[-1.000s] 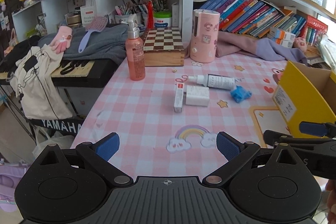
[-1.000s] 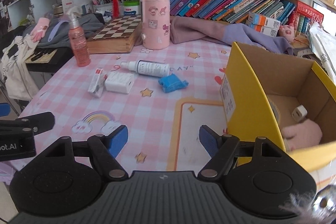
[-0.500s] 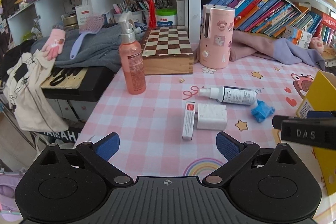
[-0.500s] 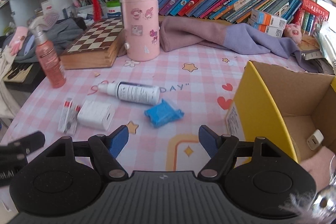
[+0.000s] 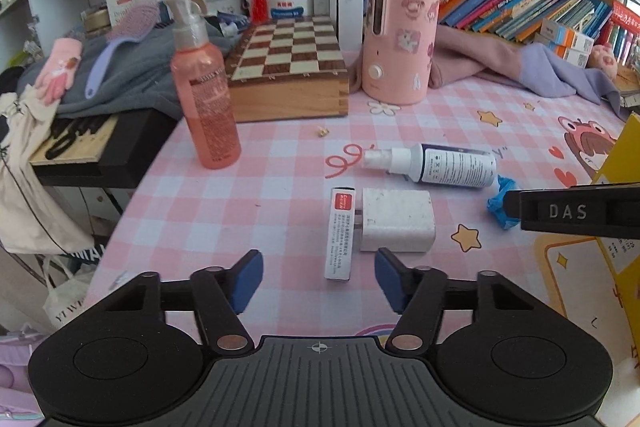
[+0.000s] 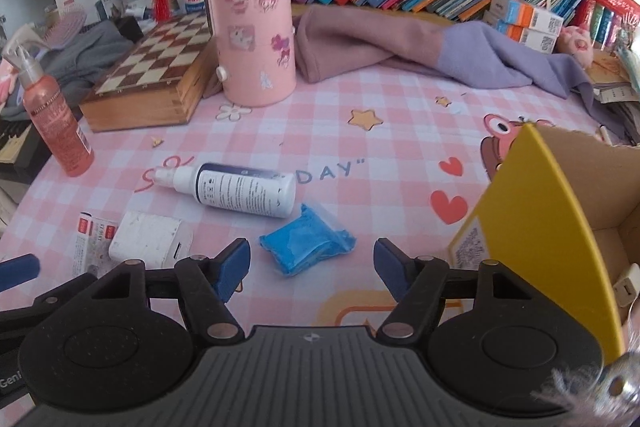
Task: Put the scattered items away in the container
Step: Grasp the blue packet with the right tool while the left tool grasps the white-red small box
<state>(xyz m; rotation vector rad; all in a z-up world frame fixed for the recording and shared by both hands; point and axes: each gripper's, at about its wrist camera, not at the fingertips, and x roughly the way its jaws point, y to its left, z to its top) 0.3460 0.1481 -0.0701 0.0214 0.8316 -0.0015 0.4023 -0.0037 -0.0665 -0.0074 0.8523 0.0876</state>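
Note:
My left gripper (image 5: pixel 318 281) is open and empty, just short of a slim red-and-white box (image 5: pixel 340 233) and a white charger block (image 5: pixel 396 219). A white spray bottle (image 5: pixel 444 165) lies on its side behind them. My right gripper (image 6: pixel 312 269) is open and empty, its jaws either side of a blue packet (image 6: pixel 306 245). The spray bottle (image 6: pixel 236 189), charger (image 6: pixel 150 241) and slim box (image 6: pixel 88 241) lie to its left. The yellow cardboard box (image 6: pixel 536 227) stands at the right, with a small white plug (image 6: pixel 628 285) inside.
A pink pump bottle (image 5: pixel 204 95), a wooden chessboard box (image 5: pixel 290 75) and a pink cylinder (image 5: pixel 398 35) stand at the back. Purple and pink cloth (image 6: pixel 420 47) lies before the books. The table's left edge (image 5: pixel 132 195) drops to a keyboard.
Both grippers have moved forward over the table, closer to the scattered items. The slim box now sits just before my left jaws and the blue packet between my right jaws.

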